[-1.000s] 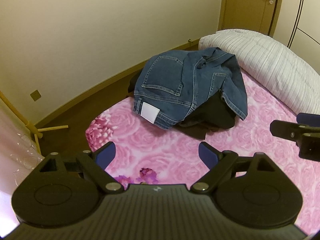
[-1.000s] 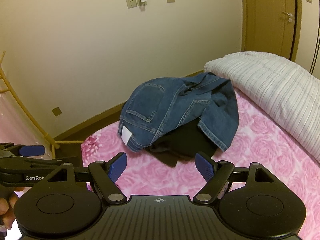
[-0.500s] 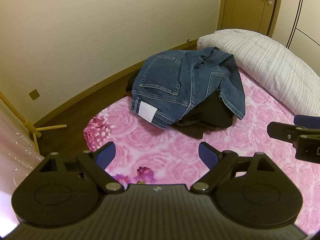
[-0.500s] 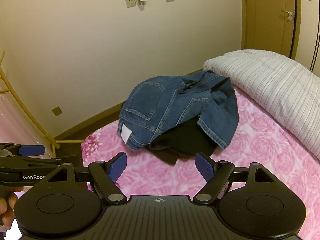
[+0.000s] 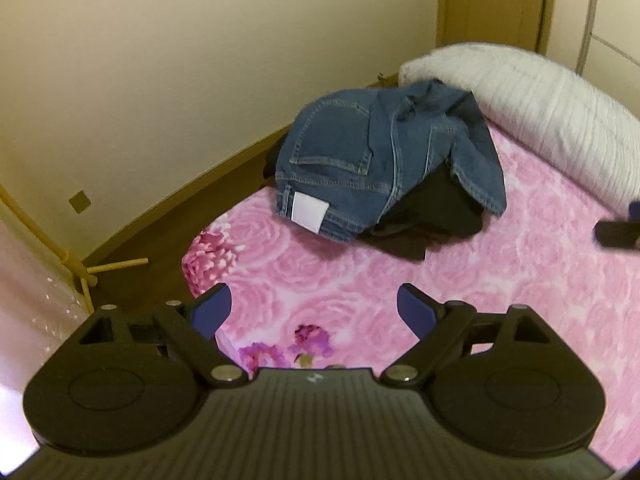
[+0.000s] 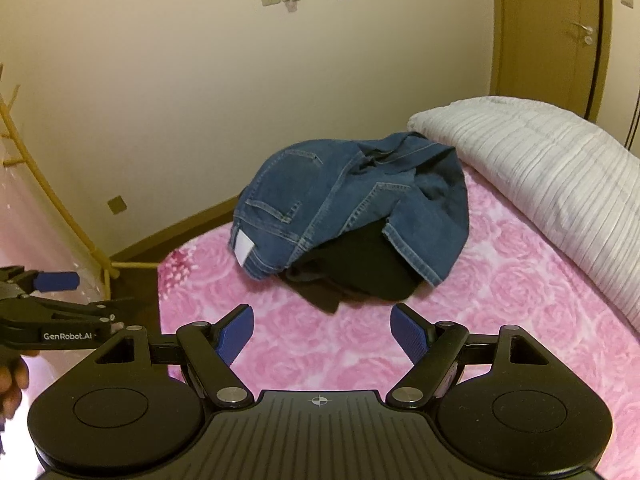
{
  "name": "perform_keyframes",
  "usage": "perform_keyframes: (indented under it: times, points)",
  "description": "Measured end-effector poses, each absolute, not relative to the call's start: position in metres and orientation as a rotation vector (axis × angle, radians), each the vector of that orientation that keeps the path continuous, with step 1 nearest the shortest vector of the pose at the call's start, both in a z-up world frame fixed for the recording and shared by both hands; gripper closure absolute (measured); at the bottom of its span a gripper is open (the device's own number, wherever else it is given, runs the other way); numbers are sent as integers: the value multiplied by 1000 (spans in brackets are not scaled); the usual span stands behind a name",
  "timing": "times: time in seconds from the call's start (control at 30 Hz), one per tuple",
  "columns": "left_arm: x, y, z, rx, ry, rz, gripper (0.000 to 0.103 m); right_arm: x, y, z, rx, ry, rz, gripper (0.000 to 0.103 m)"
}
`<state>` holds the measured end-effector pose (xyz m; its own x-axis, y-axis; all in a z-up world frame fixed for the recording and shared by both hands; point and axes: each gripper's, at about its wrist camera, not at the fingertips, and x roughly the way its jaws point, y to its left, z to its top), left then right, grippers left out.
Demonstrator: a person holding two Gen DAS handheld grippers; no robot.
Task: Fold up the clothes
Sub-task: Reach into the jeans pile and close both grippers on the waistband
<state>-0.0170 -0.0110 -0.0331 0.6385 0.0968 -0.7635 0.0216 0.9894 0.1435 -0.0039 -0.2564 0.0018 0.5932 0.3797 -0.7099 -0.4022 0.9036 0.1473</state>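
We are holding both tongs above a bed covered in a pink rose-patterned blanket [image 5: 520,280], and neither is touching any cloth. The left tongs [image 5: 314,312] are sitting at the bottom centre of the left wrist view with their blue pads spread wide and nothing between them. The right tongs [image 6: 322,334] are sitting at the bottom centre of the right wrist view, likewise spread wide and gripping nothing.

The blue jeans [image 5: 372,160] are lying crumpled in the centre of both views, well ahead of the tongs, near the bed's far corner. They are bunched, so we cannot tell one clear long axis; the waistband with its white label [image 5: 308,212] is pointing toward the lower left of the frame, back pocket facing up, while a hemmed leg end is draping toward the lower right. A black garment [image 5: 432,216] is lying under the jeans, poking out at their lower right edge. A white ribbed quilt [image 6: 540,176] is lying along the right side, just touching the jeans' upper edge.
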Motion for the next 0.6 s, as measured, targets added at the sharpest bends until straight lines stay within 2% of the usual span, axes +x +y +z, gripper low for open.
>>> perform_keyframes:
  times: [0.2,0.37,0.6]
  points:
    - [26,19,-67,166,894,-37,15,26,-253,-8,-54,827,454,24]
    - [128,65,-101,131,923,-147,15,80,-228,-29,-75,845,438,24]
    - [272,110,-160,108,926,-255,15,179,-182,-87,-75,907,424,24]
